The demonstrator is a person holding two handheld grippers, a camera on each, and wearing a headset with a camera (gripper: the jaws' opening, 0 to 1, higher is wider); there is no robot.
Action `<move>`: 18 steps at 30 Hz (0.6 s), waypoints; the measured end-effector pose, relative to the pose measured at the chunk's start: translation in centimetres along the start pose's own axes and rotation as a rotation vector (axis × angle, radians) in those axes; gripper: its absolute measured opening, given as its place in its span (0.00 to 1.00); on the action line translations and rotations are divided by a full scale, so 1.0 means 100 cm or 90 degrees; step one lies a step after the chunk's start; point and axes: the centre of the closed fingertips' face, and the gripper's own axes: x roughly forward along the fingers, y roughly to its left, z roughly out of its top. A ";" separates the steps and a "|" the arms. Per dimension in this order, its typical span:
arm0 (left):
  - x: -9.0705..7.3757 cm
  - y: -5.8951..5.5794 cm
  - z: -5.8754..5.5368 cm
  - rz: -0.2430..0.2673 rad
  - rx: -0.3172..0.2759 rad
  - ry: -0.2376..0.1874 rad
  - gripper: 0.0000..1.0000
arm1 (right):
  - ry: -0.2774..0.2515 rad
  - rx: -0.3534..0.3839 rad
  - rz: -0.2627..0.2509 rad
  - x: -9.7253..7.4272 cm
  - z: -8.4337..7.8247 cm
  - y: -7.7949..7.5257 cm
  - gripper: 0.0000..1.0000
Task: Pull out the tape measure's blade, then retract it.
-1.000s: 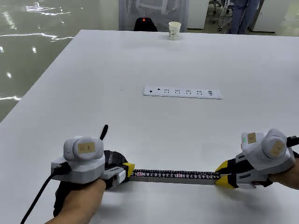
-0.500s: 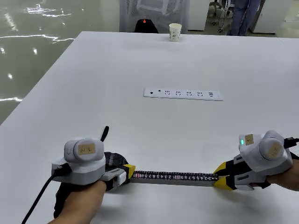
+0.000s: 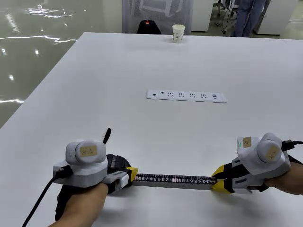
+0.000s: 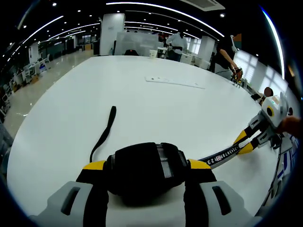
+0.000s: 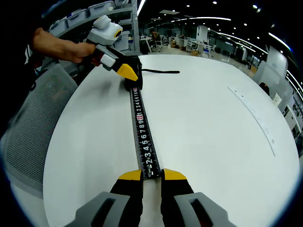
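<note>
A broad white table (image 3: 189, 61) takes up most of the head view, with a glossy floor beyond its left edge. A long white power strip (image 3: 186, 95) lies flat near the middle of the frame, well apart from the work. Along the bottom, the tape measure's blade (image 3: 173, 179) stretches flat over the tabletop from lower left to lower right, its printed numbers facing up. The left gripper (image 3: 127, 175), held in a bare hand at the lower left, has its yellow-tipped jaws clamped on either side of the black tape measure case (image 4: 144, 170), which sits on the table low in the centre of the left gripper view. The right gripper (image 5: 151, 176), at the lower right of the head view, has its jaws pinched on the free end of the blade, the low numbers lying just ahead of its tips in the right gripper view. A black wrist strap (image 4: 104, 132) trails from the case across the table, up and to the left. A small paper cup (image 3: 178, 32) stands upright at the table's far edge, top centre of the head view.
</note>
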 end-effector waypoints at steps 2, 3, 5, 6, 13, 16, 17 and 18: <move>0.000 0.000 0.000 0.000 0.000 0.000 0.59 | -0.001 0.000 0.001 0.002 0.002 0.001 0.10; 0.000 0.000 0.000 -0.001 0.000 0.001 0.59 | -0.002 -0.001 0.001 0.002 0.003 0.001 0.10; 0.000 0.000 0.000 -0.001 0.000 0.000 0.59 | -0.003 -0.002 0.002 0.004 0.005 0.001 0.10; 0.000 0.000 0.000 -0.002 0.000 0.000 0.59 | -0.003 -0.002 0.003 0.005 0.006 0.002 0.10; 0.000 0.000 0.000 -0.003 -0.003 0.001 0.59 | -0.006 -0.003 0.003 0.009 0.012 0.004 0.10; 0.000 0.000 0.000 -0.003 -0.003 0.001 0.60 | -0.008 -0.003 0.005 0.011 0.015 0.005 0.10; 0.000 0.000 0.000 -0.004 -0.003 0.001 0.60 | -0.009 -0.003 0.005 0.012 0.016 0.005 0.10; 0.000 0.000 0.000 -0.004 -0.003 0.002 0.60 | -0.009 -0.003 0.005 0.013 0.017 0.005 0.10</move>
